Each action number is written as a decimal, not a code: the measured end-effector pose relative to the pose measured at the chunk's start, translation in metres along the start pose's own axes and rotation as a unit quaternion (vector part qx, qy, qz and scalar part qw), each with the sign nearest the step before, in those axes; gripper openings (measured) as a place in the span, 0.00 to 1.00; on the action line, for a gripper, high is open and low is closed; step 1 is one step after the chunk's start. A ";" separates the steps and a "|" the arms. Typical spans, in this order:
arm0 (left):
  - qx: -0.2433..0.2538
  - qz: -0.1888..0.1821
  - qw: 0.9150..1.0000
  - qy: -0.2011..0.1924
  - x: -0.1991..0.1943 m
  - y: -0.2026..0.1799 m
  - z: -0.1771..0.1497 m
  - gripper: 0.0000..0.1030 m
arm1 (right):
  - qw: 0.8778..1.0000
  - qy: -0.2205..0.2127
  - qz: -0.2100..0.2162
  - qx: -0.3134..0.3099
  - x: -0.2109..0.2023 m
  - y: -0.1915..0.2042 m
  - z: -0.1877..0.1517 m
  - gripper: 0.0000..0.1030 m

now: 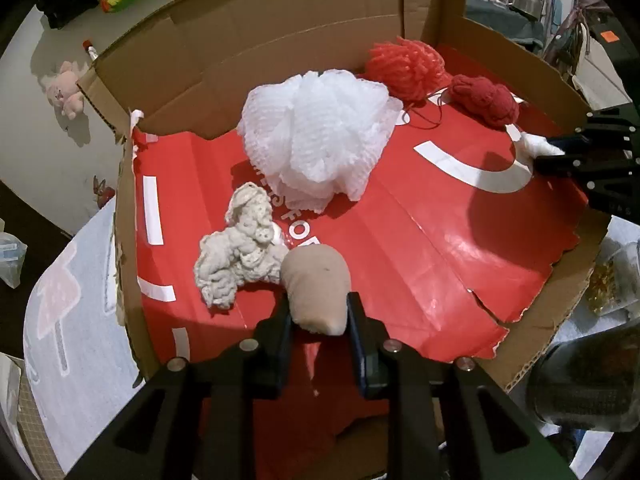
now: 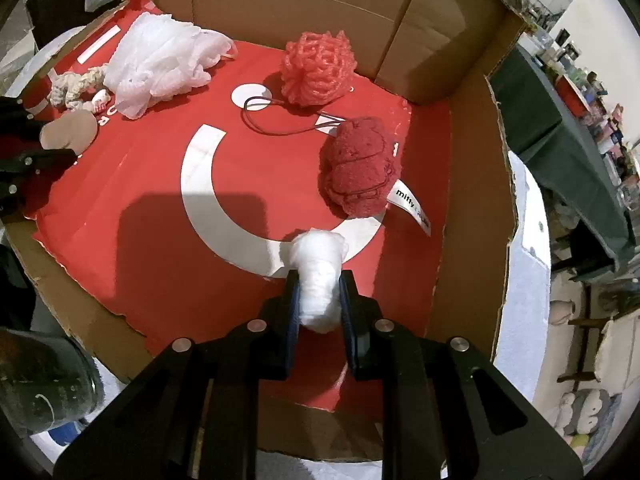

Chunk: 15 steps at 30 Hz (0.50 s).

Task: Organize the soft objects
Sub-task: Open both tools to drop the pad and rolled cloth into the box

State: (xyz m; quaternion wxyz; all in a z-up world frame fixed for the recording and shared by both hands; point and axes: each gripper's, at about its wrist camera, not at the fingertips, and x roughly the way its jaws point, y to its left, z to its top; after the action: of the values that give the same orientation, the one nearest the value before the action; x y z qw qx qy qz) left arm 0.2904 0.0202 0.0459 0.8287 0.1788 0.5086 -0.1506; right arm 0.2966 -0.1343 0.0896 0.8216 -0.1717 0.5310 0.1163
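While both of my grippers hold something, the sorting looks well underway but not finished. On the red sheet (image 1: 420, 240) lining the open cardboard box (image 1: 280, 40), the pale things sit together at one side: a white mesh bath pouf (image 1: 316, 136) with a cream crocheted bundle (image 1: 236, 252) just beside it. The red things sit toward the other side: a coral mesh pouf (image 2: 318, 66) and a dark red knitted piece (image 2: 360, 168) with a white label, near each other but apart. I judge that the two pieces in my jaws are what is left to place.

My left gripper (image 1: 320, 316) has a beige stuffed pad (image 1: 316, 288) between its fingers; the jaws stand narrow, both pads pressing its lower end, most of it sticking out forward, just beside the cream bundle and low over the sheet. My right gripper (image 2: 320, 296) is clamped tight on a white cotton wad (image 2: 320, 276), pinched at its middle, its free end over the white crescent (image 2: 200, 200) printed on the sheet, near the dark red knitted piece.
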 end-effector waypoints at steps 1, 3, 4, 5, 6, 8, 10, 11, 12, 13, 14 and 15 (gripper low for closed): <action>-0.001 0.001 1.000 -0.001 0.000 0.001 -0.001 0.27 | 1.000 0.000 0.002 0.000 0.000 0.000 0.000 0.18; -0.003 0.001 1.000 -0.001 -0.001 0.001 -0.001 0.29 | 1.000 0.000 0.001 0.000 0.000 0.001 0.000 0.18; -0.004 0.001 1.000 -0.002 -0.001 0.002 -0.002 0.30 | 1.000 0.000 0.003 0.001 0.000 0.001 0.000 0.19; -0.004 0.001 1.000 -0.002 0.001 0.002 -0.001 0.30 | 1.000 0.001 0.005 0.003 0.000 0.000 0.000 0.20; -0.003 0.000 1.000 -0.002 0.001 0.002 0.000 0.32 | 1.000 0.002 0.007 0.004 0.000 -0.001 0.000 0.20; -0.001 -0.001 1.000 -0.004 0.001 0.001 -0.001 0.35 | 1.000 0.003 0.012 0.006 -0.001 -0.001 0.000 0.22; 0.002 -0.001 1.000 -0.008 -0.002 -0.002 -0.001 0.40 | 1.000 0.003 0.015 0.007 -0.001 0.000 0.000 0.23; 0.002 -0.001 1.000 -0.010 -0.003 -0.002 -0.001 0.43 | 1.000 0.003 0.016 0.008 -0.001 0.001 0.000 0.24; 0.002 0.000 1.000 -0.013 -0.004 -0.002 -0.001 0.45 | 1.000 0.003 0.018 0.010 -0.001 0.000 0.000 0.24; 0.001 -0.001 1.000 -0.016 -0.006 -0.002 -0.001 0.46 | 1.000 0.003 0.021 0.012 -0.002 0.000 0.000 0.24; -0.001 -0.003 1.000 -0.018 -0.008 -0.002 -0.001 0.48 | 1.000 0.002 0.024 0.015 -0.002 -0.001 0.000 0.24; -0.002 -0.004 1.000 -0.021 -0.010 -0.004 -0.002 0.51 | 0.999 0.002 0.028 0.016 -0.003 -0.002 0.000 0.25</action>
State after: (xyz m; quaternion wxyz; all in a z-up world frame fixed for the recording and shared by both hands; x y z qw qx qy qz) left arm 0.2830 0.0183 0.0535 0.8387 0.1721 0.4922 -0.1570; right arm 0.2965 -0.1364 0.0930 0.8195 -0.1434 0.5393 0.1305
